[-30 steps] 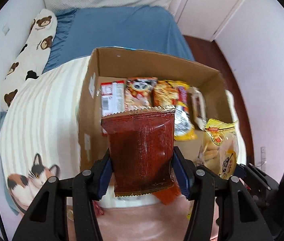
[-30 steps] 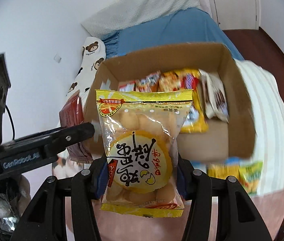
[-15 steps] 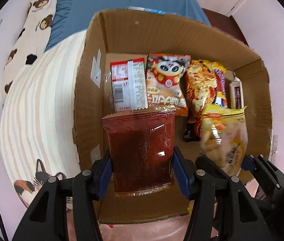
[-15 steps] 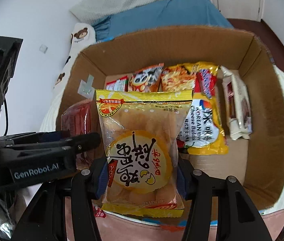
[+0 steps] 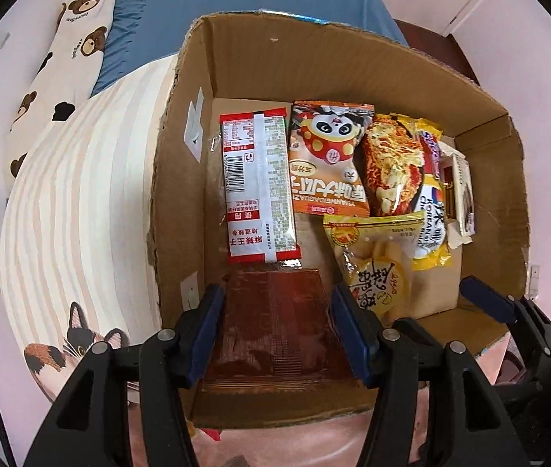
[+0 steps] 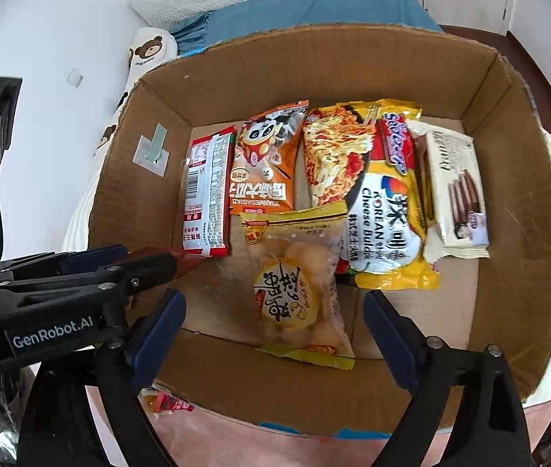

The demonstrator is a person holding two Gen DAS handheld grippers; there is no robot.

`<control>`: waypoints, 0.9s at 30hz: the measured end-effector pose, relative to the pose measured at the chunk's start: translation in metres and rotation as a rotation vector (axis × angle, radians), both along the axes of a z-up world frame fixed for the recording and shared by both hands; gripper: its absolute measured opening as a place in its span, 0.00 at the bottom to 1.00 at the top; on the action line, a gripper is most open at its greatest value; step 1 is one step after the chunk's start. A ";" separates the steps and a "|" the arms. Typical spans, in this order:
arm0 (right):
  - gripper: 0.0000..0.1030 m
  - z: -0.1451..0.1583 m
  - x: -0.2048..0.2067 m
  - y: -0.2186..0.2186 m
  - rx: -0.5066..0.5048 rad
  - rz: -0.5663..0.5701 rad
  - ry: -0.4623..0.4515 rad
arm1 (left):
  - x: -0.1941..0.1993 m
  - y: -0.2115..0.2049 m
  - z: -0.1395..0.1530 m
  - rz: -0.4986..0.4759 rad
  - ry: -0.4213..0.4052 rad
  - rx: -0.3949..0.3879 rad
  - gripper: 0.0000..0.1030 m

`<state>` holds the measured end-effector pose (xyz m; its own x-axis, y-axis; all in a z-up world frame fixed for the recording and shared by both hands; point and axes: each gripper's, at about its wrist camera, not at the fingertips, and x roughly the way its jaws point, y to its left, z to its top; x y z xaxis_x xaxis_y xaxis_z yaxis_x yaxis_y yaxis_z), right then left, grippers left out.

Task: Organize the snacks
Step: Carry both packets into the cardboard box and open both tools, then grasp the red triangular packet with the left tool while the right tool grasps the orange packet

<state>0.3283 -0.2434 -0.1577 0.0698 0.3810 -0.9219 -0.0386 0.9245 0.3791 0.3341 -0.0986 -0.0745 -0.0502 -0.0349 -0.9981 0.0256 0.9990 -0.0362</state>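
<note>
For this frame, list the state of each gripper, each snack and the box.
left gripper: shut on dark red packet
dark red packet: held low inside box
right gripper: open
yellow egg-snack bag: released, lying on box floor
cardboard box: top open
white-and-red packet: lying flat
panda bag: lying flat
Korean noodle pack: lying flat
cream biscuit pack: lying flat, sealed

The left gripper (image 5: 277,325) is a black plastic clamp-like frame with two fingers tipped in blue pads (image 5: 347,323) and round silver screws at its joints. The right gripper (image 6: 274,344) is built the same way, black with blue pads (image 6: 158,330) and silver screws. White "GenRobot.AI" lettering marks the left one's side.
</note>
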 end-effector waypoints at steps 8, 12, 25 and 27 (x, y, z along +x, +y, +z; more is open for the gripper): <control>0.92 0.033 -0.023 -0.032 -0.084 -0.023 -0.105 | -0.028 -0.006 0.033 0.016 -0.135 0.006 0.53; 0.92 0.051 -0.039 -0.048 -0.122 -0.043 -0.167 | -0.049 -0.012 0.054 0.014 -0.241 0.038 0.53; 0.97 0.113 -0.085 -0.079 -0.210 -0.079 -0.327 | -0.112 -0.032 0.117 0.020 -0.457 0.040 0.53; 0.97 0.124 -0.091 -0.082 -0.221 -0.093 -0.358 | -0.119 -0.032 0.125 0.026 -0.473 0.027 0.54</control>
